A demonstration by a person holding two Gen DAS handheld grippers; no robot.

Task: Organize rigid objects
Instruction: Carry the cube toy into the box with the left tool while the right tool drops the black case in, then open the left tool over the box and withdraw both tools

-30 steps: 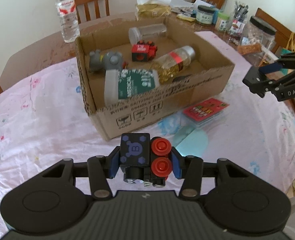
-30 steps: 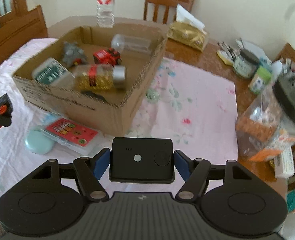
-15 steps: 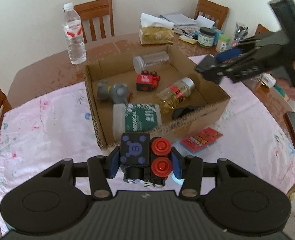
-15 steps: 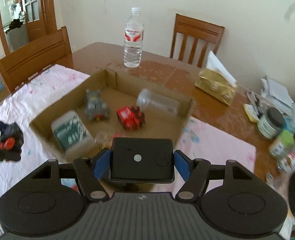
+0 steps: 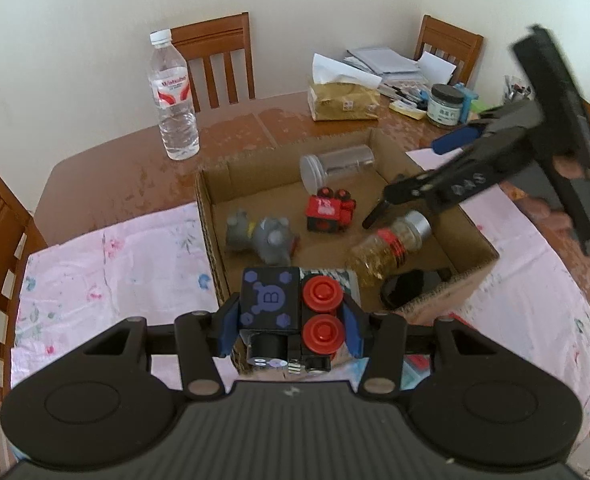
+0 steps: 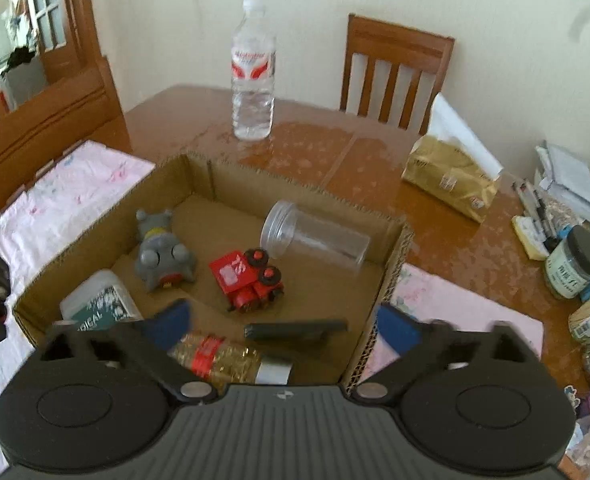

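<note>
Risk: left gripper (image 5: 291, 320), clamped on black-and-red toy block (image 5: 289, 312), drops it onto crowded brown cardboard box (image 5: 211, 216); right gripper (image 6: 283, 320) spread apart, empty.

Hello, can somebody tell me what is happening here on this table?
A person is sorting small objects into an open cardboard box. The right gripper is open above the box; a flat black device lies inside, below it. The left gripper holds a black and red toy block near the box's front edge.
</note>
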